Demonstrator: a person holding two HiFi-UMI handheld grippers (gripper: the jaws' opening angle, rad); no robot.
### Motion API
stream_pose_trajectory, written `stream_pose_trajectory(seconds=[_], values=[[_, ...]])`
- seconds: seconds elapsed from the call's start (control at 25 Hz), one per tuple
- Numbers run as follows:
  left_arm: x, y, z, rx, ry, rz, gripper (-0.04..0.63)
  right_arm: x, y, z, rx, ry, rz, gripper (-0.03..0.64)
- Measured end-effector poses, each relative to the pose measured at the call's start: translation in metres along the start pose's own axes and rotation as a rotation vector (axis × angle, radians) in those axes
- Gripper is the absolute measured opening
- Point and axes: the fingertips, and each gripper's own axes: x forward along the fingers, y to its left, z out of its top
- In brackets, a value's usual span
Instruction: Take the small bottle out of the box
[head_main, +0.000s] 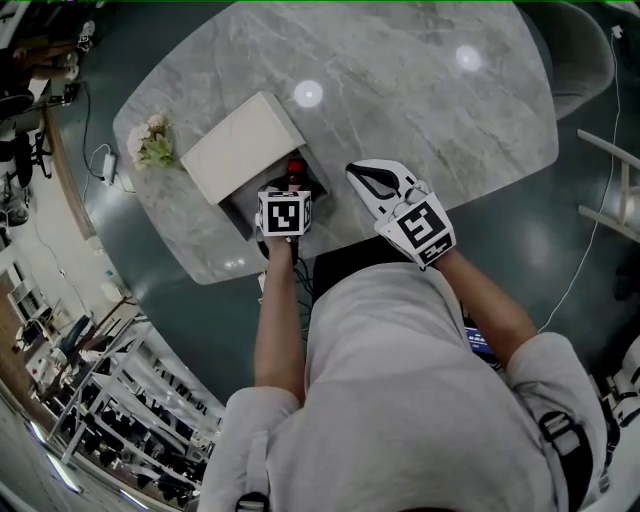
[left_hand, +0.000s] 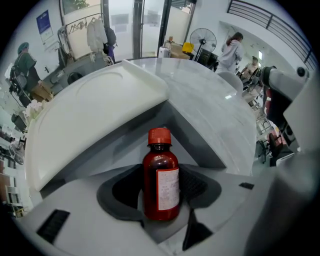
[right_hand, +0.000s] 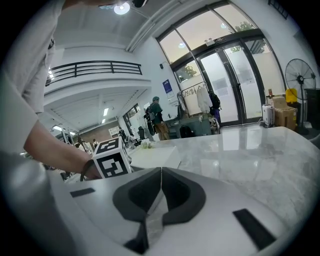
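Note:
A small dark red bottle (left_hand: 161, 175) with a red cap and a white label stands upright in the open grey box (head_main: 240, 212). The box's white lid (head_main: 243, 145) is tipped back to the far left. My left gripper (left_hand: 160, 189) points steeply down into the box. Its dark pads (left_hand: 120, 192) flank the bottle on both sides, and I see no pressing grip. In the head view the bottle's cap (head_main: 294, 168) shows just beyond the left gripper's marker cube (head_main: 284, 213). My right gripper (right_hand: 161, 172) hovers to the right of the box with its pads together and nothing between them.
The box sits near the front edge of a grey marble table (head_main: 400, 90). A small bunch of flowers (head_main: 152, 143) lies at the table's left end. A chair (head_main: 585, 50) stands at the far right. The lid (left_hand: 95, 115) rises close on the left of the bottle.

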Motion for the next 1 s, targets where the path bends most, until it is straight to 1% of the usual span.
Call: stream_pose_trajectory(seconds=[0.36,0.72,1.0], values=[[-0.029,0.000,0.012,-0.052,-0.118,0.007,0.238,0.004,0.010,0.007,-0.015,0.015,0.024,0.026],[-0.063,0.007,0.008,-0.125,-0.220,0.033,0.238,0.026,0.034,0.009,-0.075,0.051,0.106,0.026],[-0.093,0.019,-0.001,-0.208,-0.315,0.071,0.238,0.043,0.059,0.009,-0.131,0.091,0.178,0.026]])
